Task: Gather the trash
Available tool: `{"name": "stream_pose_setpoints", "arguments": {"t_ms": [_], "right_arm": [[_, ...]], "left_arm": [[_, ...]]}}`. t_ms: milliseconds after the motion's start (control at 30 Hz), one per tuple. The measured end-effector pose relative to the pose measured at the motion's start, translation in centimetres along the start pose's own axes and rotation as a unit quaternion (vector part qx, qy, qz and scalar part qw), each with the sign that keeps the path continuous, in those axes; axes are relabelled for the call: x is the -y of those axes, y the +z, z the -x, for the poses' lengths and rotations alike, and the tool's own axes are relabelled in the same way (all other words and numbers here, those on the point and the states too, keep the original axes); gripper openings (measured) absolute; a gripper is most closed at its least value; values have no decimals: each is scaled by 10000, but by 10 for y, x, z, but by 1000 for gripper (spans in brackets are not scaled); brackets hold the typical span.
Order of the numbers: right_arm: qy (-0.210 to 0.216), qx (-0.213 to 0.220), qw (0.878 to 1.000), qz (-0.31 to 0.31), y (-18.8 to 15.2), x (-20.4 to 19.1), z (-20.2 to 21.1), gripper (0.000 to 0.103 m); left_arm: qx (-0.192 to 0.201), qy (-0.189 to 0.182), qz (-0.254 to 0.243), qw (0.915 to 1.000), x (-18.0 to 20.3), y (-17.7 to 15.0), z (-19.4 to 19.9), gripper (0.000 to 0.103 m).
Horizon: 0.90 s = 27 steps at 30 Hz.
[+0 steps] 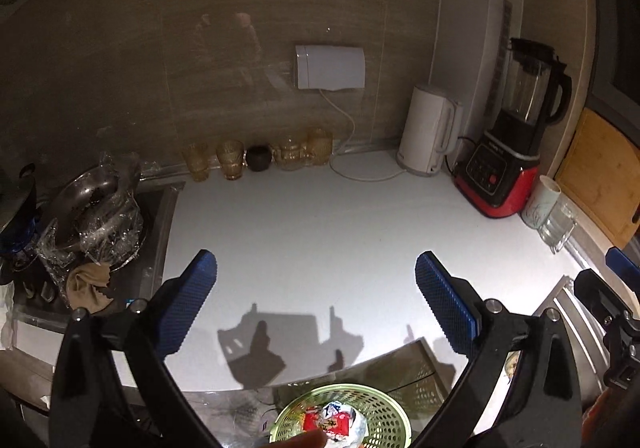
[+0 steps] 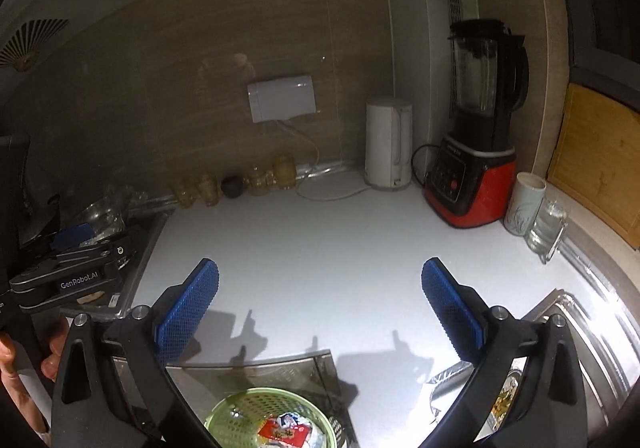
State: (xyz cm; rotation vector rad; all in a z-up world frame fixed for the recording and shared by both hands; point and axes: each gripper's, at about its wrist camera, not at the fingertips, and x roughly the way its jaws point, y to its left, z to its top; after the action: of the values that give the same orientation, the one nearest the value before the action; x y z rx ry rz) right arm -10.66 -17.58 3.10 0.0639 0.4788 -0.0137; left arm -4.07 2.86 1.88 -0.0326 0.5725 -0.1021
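A green perforated basket [image 1: 384,414] sits below the counter's front edge and holds a red and white wrapper [image 1: 334,422]. The basket [image 2: 248,414] and wrapper [image 2: 286,432] also show in the right wrist view. My left gripper [image 1: 316,280] is open and empty above the white counter [image 1: 320,215]. My right gripper [image 2: 320,286] is open and empty beside it. The left gripper's body [image 2: 68,268] shows at the left of the right wrist view. Crumpled clear plastic [image 1: 100,224] lies on a metal bowl at the left.
Amber glasses [image 1: 232,159] and a dark jar [image 1: 258,157] line the back wall. A white kettle [image 1: 430,129], a red-based blender [image 1: 508,151], a white cup [image 1: 540,205] and a glass mug [image 1: 560,224] stand at the right. A wooden board [image 1: 600,175] leans there. A sink [image 2: 576,328] is front right.
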Motion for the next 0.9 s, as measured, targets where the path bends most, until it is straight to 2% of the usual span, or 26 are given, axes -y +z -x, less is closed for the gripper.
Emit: {"name": "stream_pose_setpoints", "arguments": {"t_ms": [200,300,433,900], "right_arm": [[-86,195,9998,-25,7,-4,12,101],[64,81,9998,-181,2,-2,8,101],[12,-71,9999,-132,-4,-1,2,101],[6,-36,9998,-189,-5,6,7,101]], "left_arm": [[255,180,182,9993,-3,4,14,95],[195,179,191,9995,-3,0,12,95],[160,197,178,9995,-1,-3,10,95],[126,177,129,9997,8,-2,8,95]]}}
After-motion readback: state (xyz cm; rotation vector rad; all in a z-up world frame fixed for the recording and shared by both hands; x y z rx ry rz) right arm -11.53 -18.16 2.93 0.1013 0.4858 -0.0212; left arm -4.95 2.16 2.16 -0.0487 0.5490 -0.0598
